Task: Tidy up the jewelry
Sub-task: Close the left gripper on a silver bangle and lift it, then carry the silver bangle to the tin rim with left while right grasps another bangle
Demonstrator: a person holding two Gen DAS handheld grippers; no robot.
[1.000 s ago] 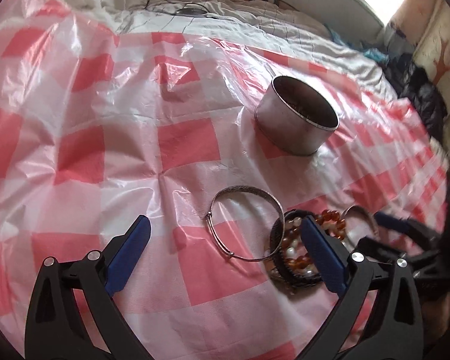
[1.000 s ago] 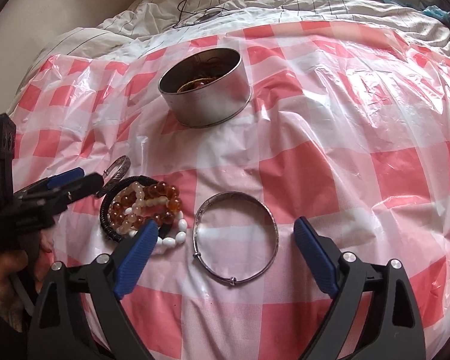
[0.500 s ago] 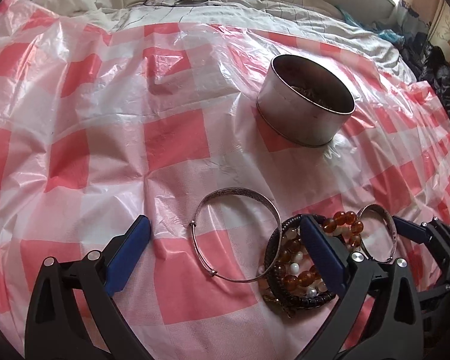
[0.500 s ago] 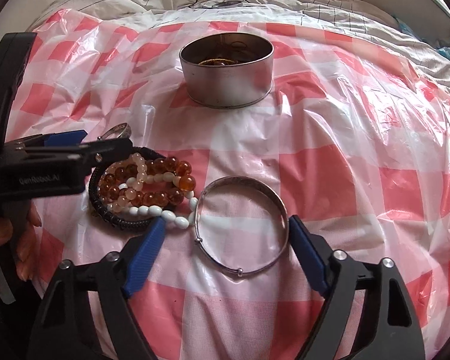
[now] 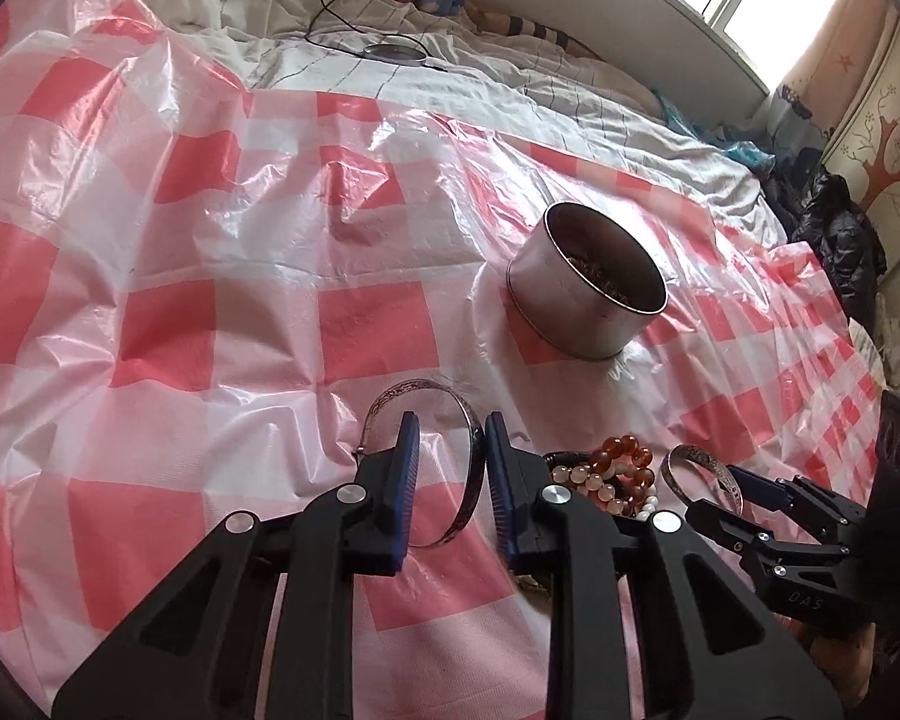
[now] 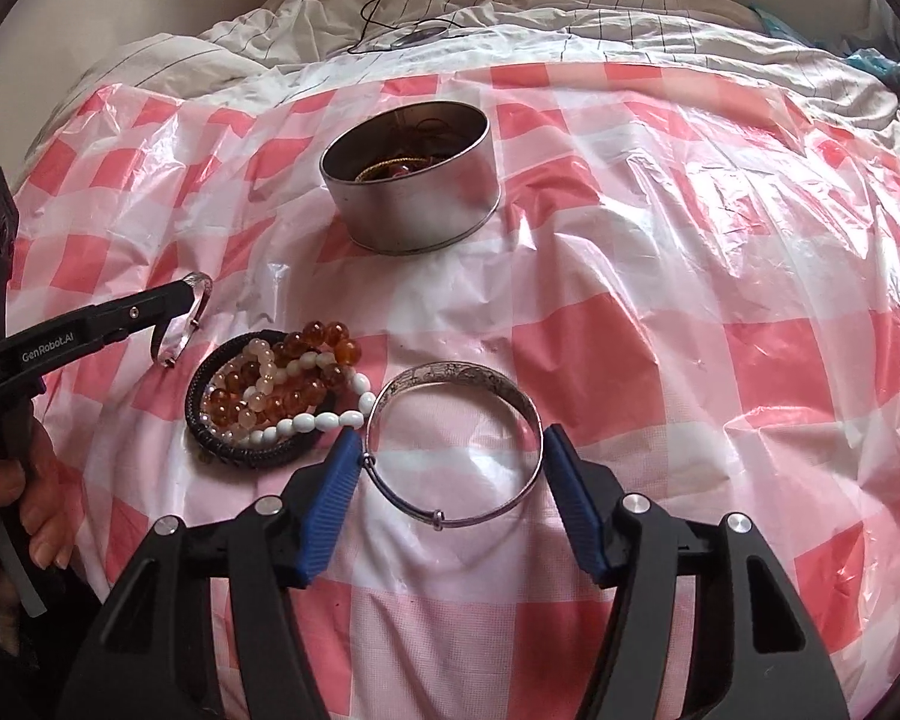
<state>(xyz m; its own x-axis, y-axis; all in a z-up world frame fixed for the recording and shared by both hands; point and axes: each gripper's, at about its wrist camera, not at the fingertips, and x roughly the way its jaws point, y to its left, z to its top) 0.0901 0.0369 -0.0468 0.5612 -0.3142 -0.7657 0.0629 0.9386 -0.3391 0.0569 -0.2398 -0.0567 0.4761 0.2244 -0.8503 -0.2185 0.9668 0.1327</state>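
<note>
Left gripper (image 5: 450, 426) just closed, clamped on tilted engraved silver metal bangle (image 5: 384, 402); right gripper (image 6: 450, 437) just narrowing astride second silver bangle (image 6: 450, 373) lying flat on pink-checked plastic sheet (image 6: 690, 240), contact unclear; squeeze squarely before lifting toward round steel tin (image 6: 426, 210).

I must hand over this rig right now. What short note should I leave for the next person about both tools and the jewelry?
Left tool: jaws have just been closing on the band of the left silver bangle, which is tilted up off the checked plastic sheet.
Right tool: jaws have just been closing and straddle the right silver bangle, which lies flat; no firm grip is visible.
Bead bracelets: piled between the two bangles.
Done: the round metal tin already holds some jewelry.
Left: probably both bangles and the beads go into the tin.
</note>
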